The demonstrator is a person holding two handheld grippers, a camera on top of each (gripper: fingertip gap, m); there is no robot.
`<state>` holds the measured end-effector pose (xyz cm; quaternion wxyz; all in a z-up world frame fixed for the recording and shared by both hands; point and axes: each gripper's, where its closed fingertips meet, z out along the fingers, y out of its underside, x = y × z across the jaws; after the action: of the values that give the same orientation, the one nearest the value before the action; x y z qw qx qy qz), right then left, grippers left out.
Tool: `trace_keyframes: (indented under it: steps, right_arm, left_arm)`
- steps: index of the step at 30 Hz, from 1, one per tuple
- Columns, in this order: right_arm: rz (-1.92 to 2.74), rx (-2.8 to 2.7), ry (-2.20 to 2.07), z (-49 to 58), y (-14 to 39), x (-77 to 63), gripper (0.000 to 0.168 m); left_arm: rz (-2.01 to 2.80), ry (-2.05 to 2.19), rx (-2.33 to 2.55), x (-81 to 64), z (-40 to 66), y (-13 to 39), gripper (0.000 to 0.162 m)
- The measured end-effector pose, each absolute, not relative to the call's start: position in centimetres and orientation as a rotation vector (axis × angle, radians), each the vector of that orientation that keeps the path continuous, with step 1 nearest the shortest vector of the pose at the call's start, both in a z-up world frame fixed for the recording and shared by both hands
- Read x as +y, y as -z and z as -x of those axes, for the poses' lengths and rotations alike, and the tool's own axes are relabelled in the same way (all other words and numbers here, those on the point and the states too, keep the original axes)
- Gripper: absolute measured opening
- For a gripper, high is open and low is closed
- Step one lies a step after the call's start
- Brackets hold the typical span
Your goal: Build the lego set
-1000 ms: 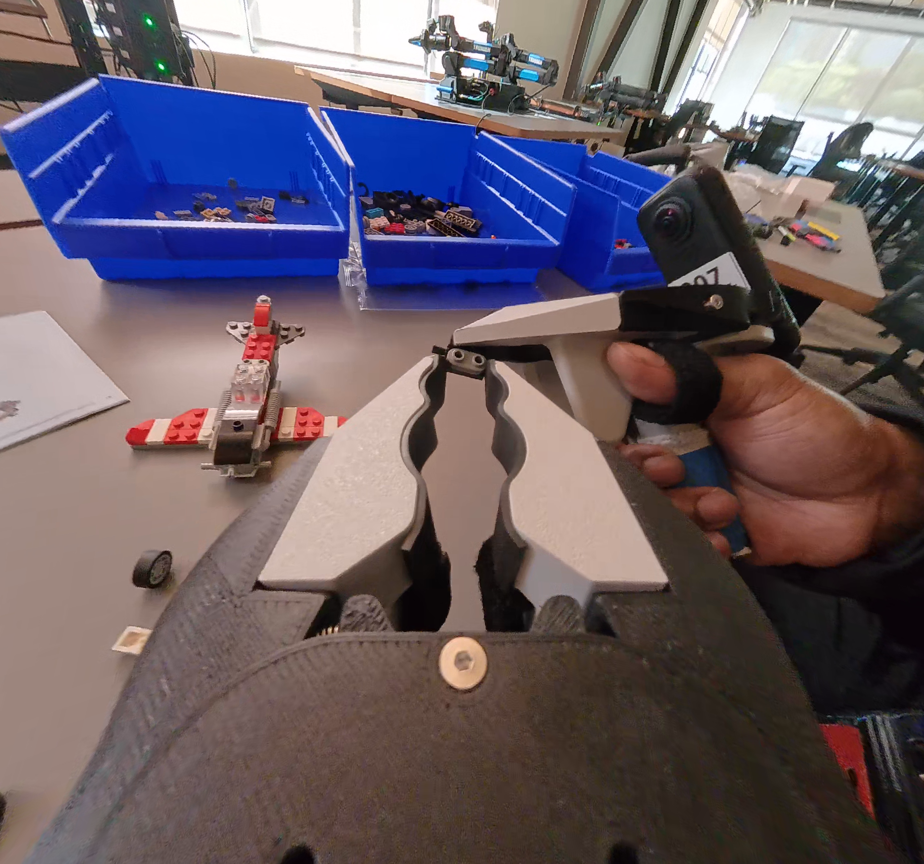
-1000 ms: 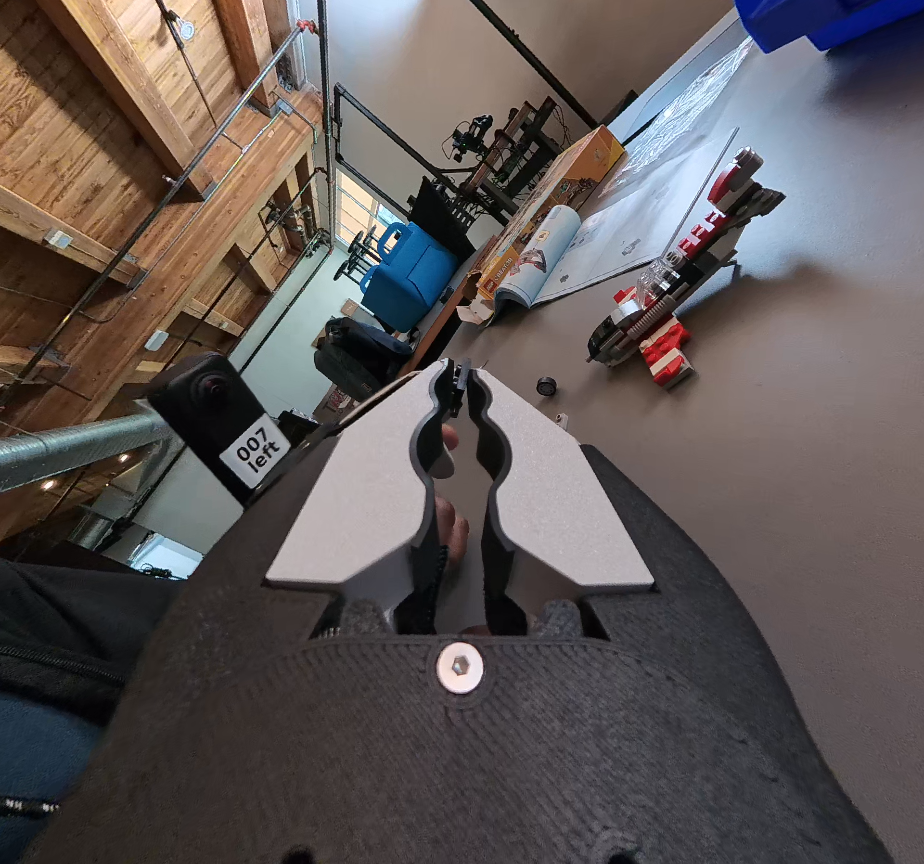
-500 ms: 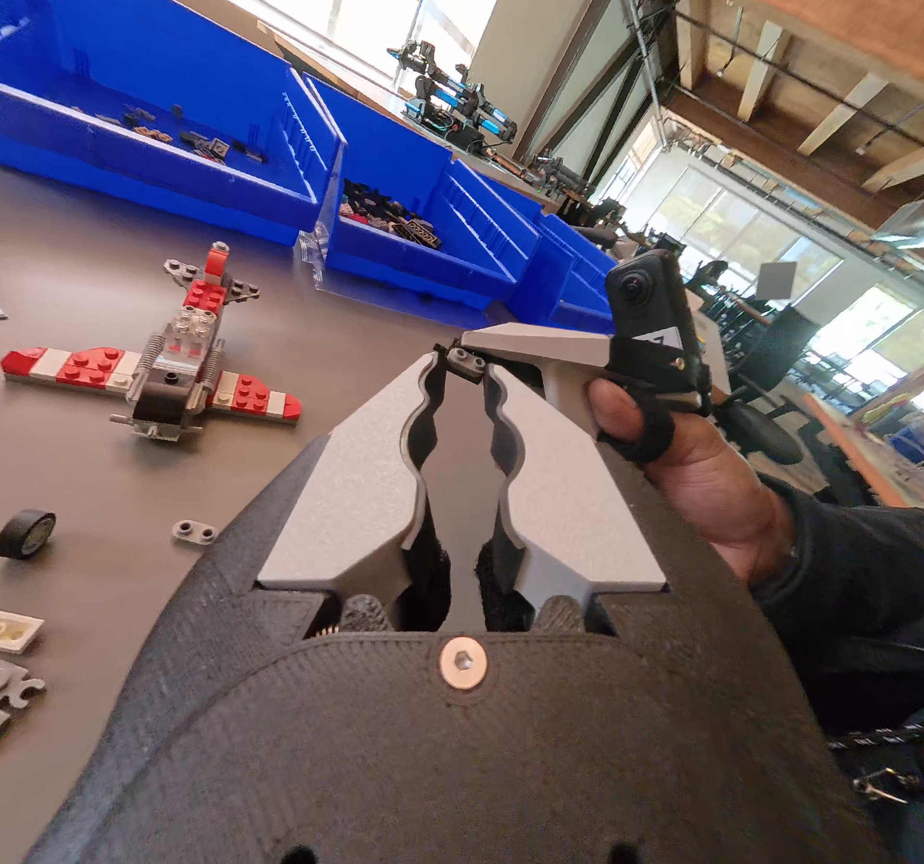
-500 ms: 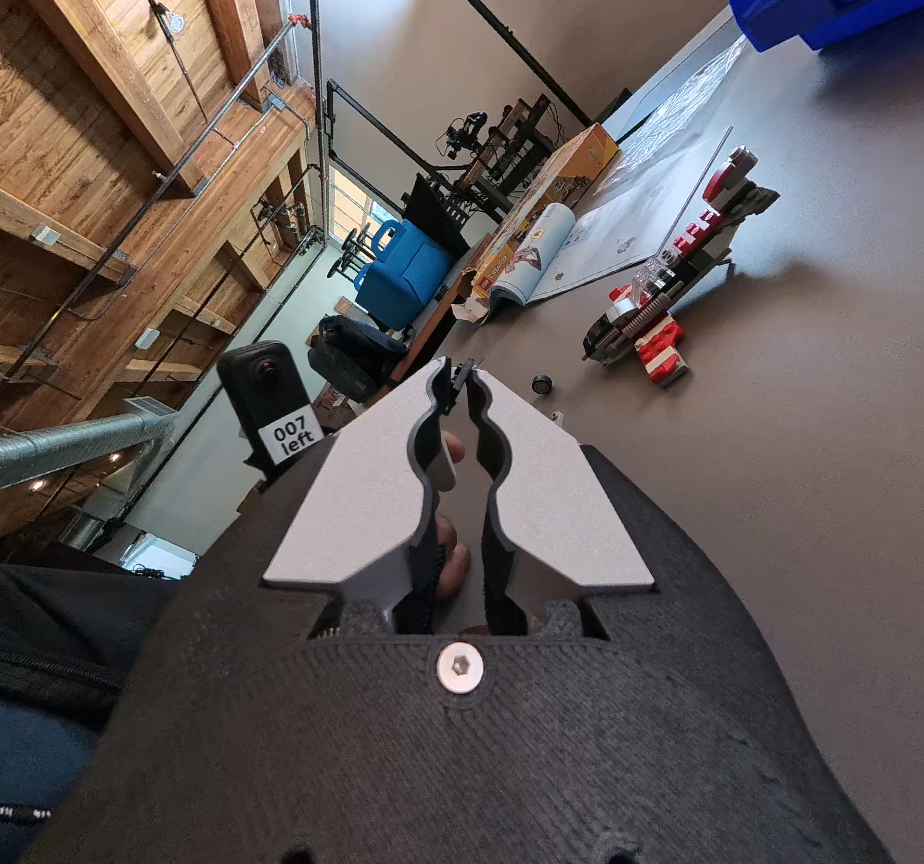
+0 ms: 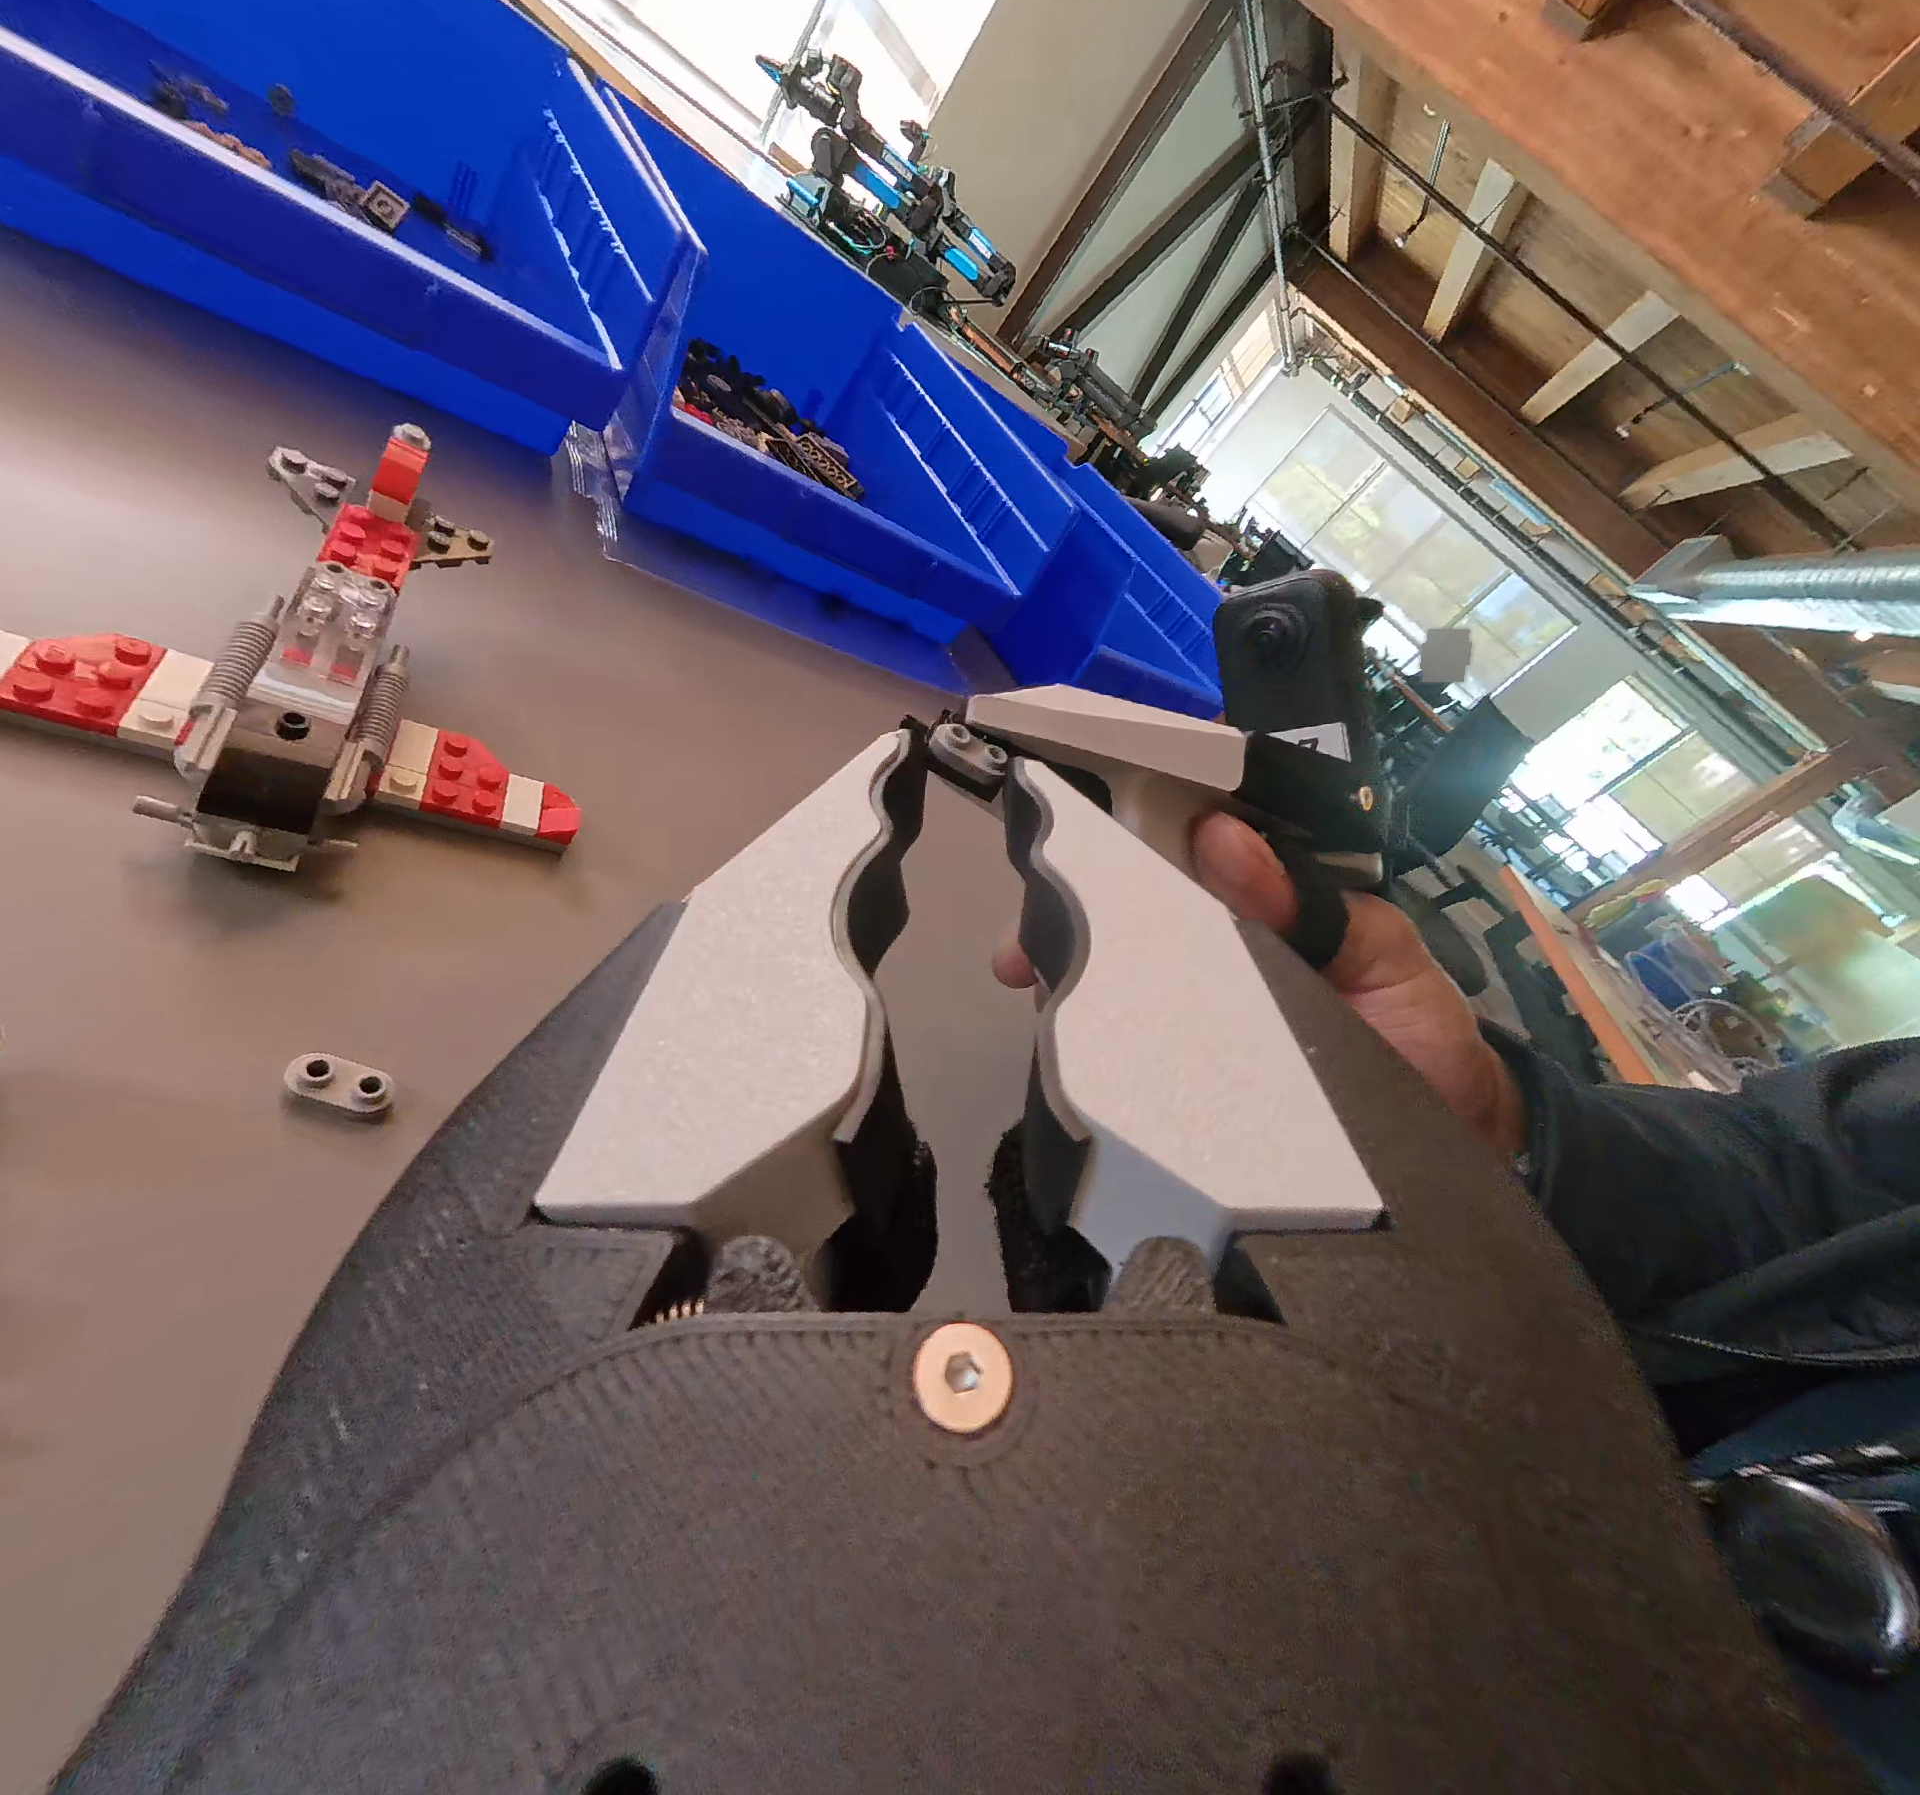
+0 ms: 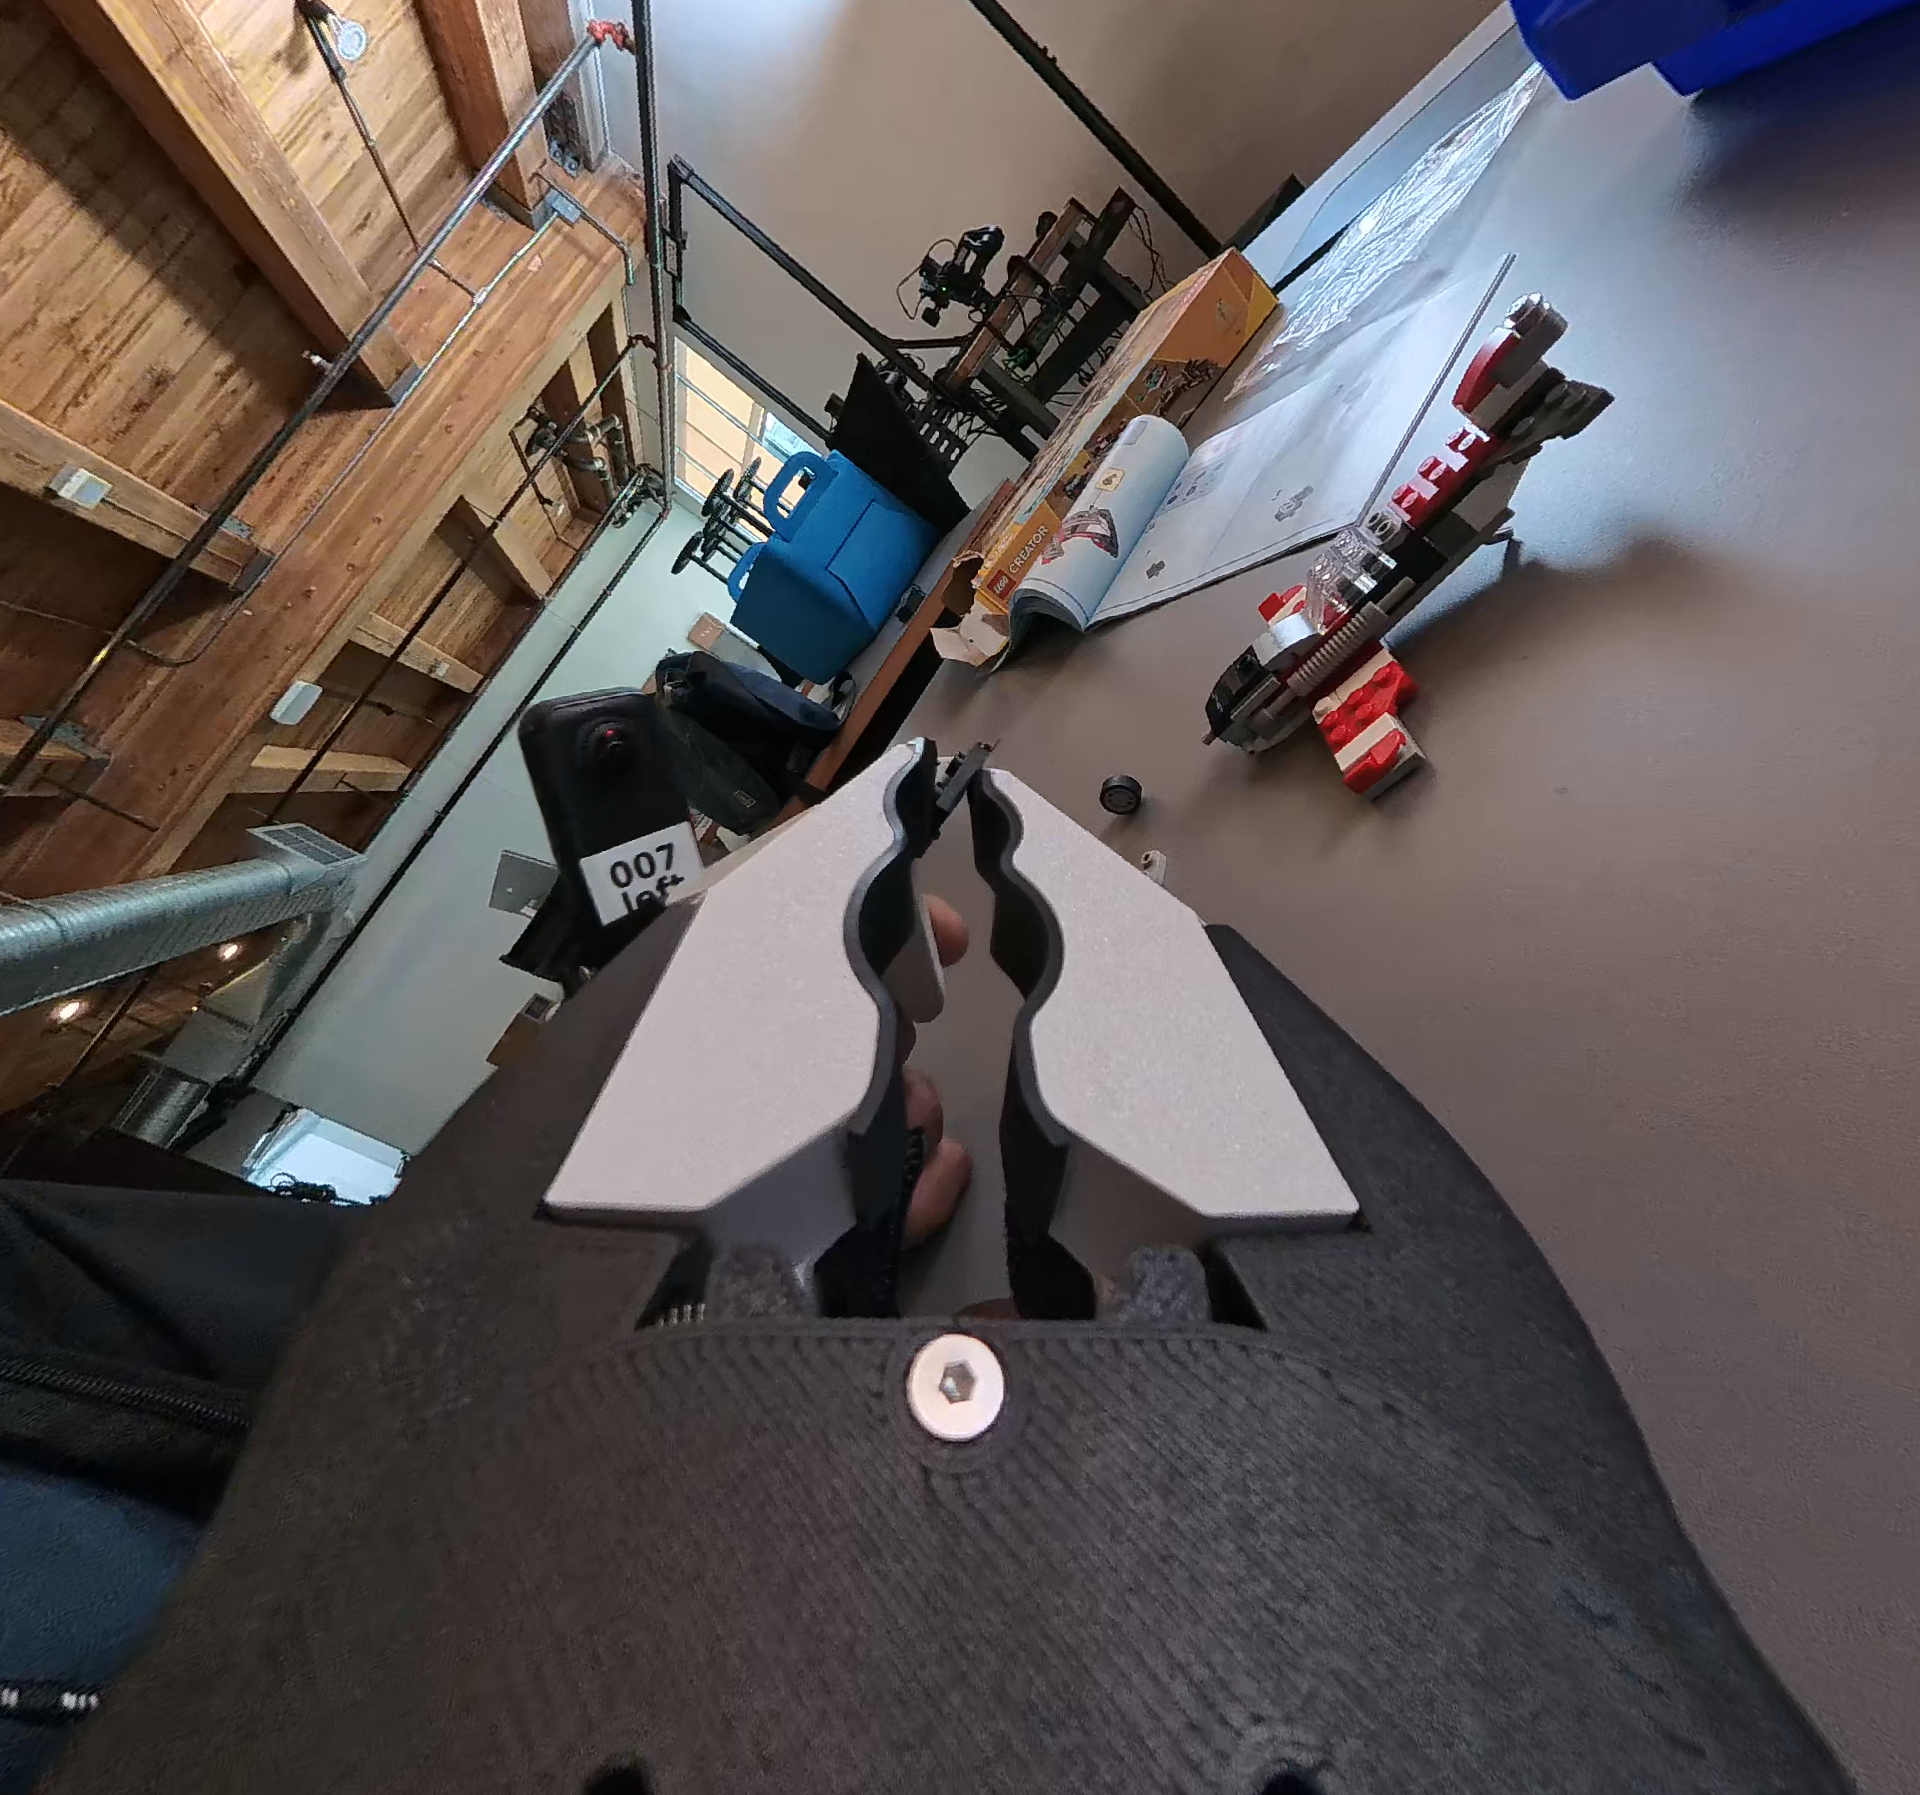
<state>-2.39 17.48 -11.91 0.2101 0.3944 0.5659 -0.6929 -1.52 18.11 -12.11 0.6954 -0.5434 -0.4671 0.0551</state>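
Observation:
My left gripper is shut on a small grey two-stud plate, held above the table. My right gripper comes in from the right in the left wrist view, and its tip meets that plate. In the right wrist view it is shut on a thin dark piece seen edge-on; whether this is the same plate I cannot tell. The red, white and grey lego plane sits on the table to the left and shows in the right wrist view too.
A loose grey two-hole plate lies near the plane. A black wheel and a tiny white piece lie on the table. Blue bins with several loose pieces stand behind. An open booklet and a box lie beyond the plane. The grippers are tip to tip, or close to it.
The left gripper has rolled and tilted, so its view now leans and shows the plane closer. Both grippers stay joined at the small piece. The right gripper has barely moved.

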Motion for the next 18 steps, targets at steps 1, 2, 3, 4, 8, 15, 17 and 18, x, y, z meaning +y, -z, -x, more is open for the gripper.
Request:
trace_keyframes:
  steps: [1,2,3,4,8,15,17,18]
  right_arm:
    - [-1.098,1.579,1.926,2.4,11.95,17.48,0.006]
    - [-1.098,1.583,1.926,2.39,11.96,17.47,0.007]
    - [-1.097,1.583,1.926,2.38,11.96,17.46,0.007]
    - [-1.097,1.582,1.924,2.37,11.97,17.45,0.007]
    - [-1.1,1.588,1.918,2.37,12.07,17.39,0.007]
    - [-1.102,1.6,1.915,2.31,12.17,17.32,0.008]
    - [-1.103,1.596,1.914,2.33,12.17,17.36,0.005]
    - [-1.12,1.581,1.928,2.56,12.1,17.63,0.0]
  left_arm:
    - [1.202,-0.106,-1.048,18.1,1.53,12.12,0.014]
    - [1.193,-0.091,-1.051,18.07,1.55,12.1,0.014]
    - [1.185,-0.078,-1.052,18.06,1.56,12.08,0.014]
    - [1.175,-0.062,-1.056,18.03,1.57,12.06,0.014]
    - [1.138,-0.005,-1.072,17.93,1.66,12.08,0.014]
    - [1.083,0.08,-1.095,17.74,1.74,12.11,0.014]
    - [1.066,0.101,-1.097,17.7,1.74,12.07,0.015]
    - [1.036,0.106,-1.106,17.32,1.89,11.96,0.015]
